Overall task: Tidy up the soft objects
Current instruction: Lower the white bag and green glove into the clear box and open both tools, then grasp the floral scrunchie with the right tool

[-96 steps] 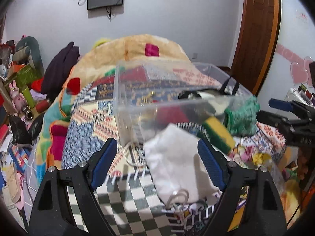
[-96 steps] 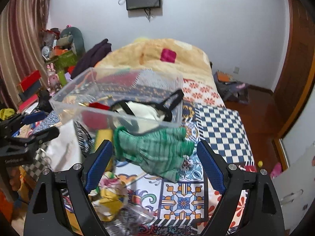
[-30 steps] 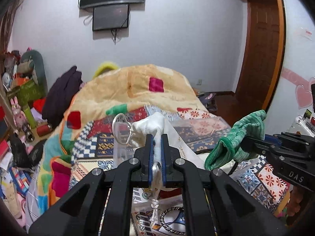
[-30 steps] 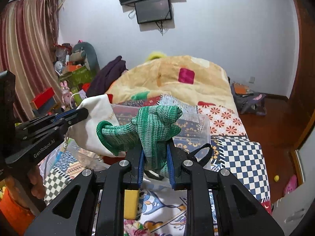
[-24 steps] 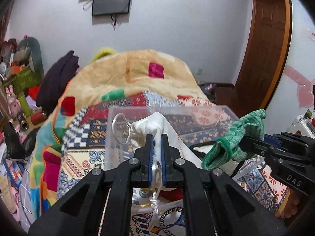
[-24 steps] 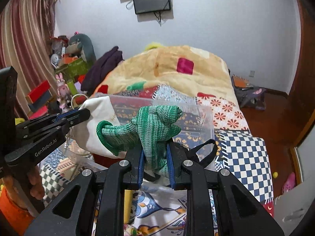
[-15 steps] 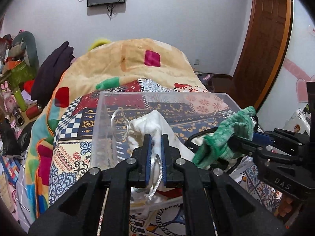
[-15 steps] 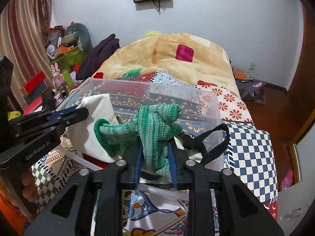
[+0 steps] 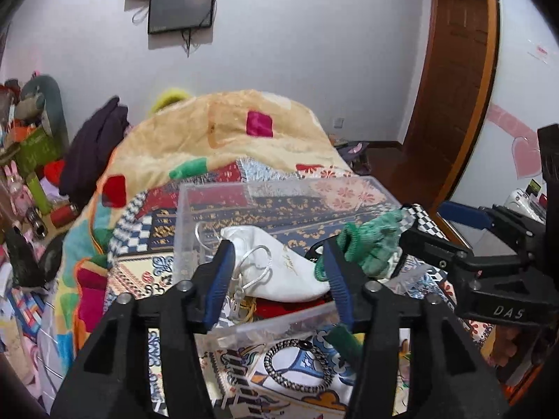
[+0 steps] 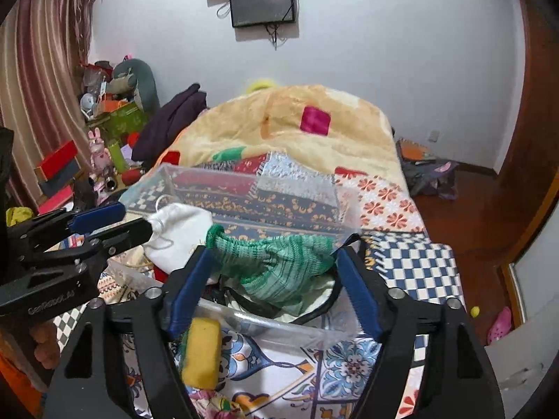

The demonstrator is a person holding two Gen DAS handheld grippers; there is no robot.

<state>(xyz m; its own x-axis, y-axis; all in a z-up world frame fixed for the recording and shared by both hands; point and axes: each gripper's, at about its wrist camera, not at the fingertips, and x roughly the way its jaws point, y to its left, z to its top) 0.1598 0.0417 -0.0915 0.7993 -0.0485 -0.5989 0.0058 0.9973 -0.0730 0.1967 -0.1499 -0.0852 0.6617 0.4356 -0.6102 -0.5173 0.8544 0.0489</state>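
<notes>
Both grippers are hanging over the clear plastic bin point(image 9: 279, 324) right now with their jaws spread wide — nothing is clamped in either one. The left gripper point(image 9: 277, 279) is sitting above the white drawstring pouch point(image 9: 279, 272), which is lying inside the bin with its cord end toward the left blue finger and its long axis running off to the right. The right gripper point(image 10: 270, 279) is open around the green knit glove point(image 10: 279, 262), and that glove is lying draped across the stuff in the bin's right half, its cuff pointing toward the pouch. So both soft things are looking like they're already in the bin.

What matters for the next move, I'm guessing, is what's left outside. A yellow sponge point(image 10: 202, 349) is lying on the patterned bedspread point(image 10: 349, 363) just in front of the bin's near wall, directly below the right gripper's left finger — so it's sitting closer to the right hand, down and toward the camera. From the left wrist view a beaded bracelet point(image 9: 298, 366) is lying on the bed below the left gripper, though that isn't soft, so I'm betting it gets skipped. Whichever hand goes, it's needing to clear the bin rim first.
</notes>
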